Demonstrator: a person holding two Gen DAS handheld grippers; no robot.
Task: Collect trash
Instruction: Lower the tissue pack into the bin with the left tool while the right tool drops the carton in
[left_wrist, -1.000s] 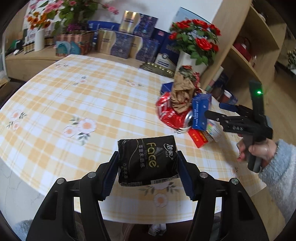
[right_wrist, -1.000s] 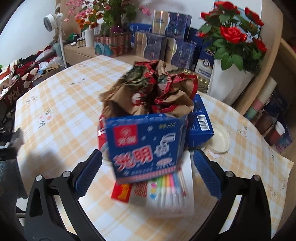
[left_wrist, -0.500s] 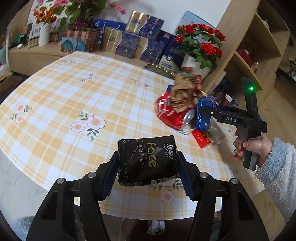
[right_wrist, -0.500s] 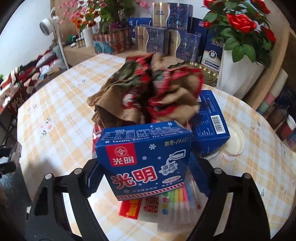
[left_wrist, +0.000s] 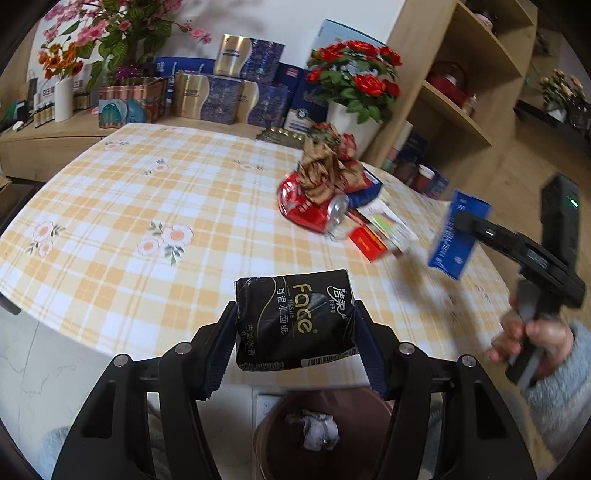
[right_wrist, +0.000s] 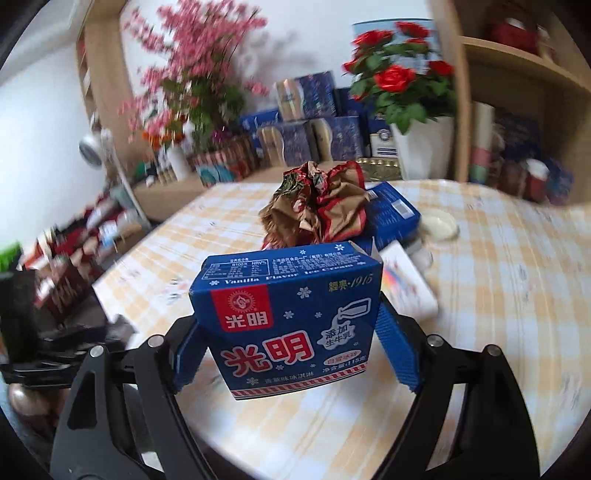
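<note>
Checkered table (left_wrist: 110, 206) behind — left gripper (left_wrist: 295, 343) level, clamping a black tissue pack (left_wrist: 293, 319) lying crosswise; right gripper (right_wrist: 291, 347) squeezing an upright blue carton (right_wrist: 288, 325).

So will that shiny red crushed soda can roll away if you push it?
Probably not far: the crushed red soda can lies on its side, dented. It likely wobbles, and looks light. The crumpled brown paper wad on it might tumble off.
</note>
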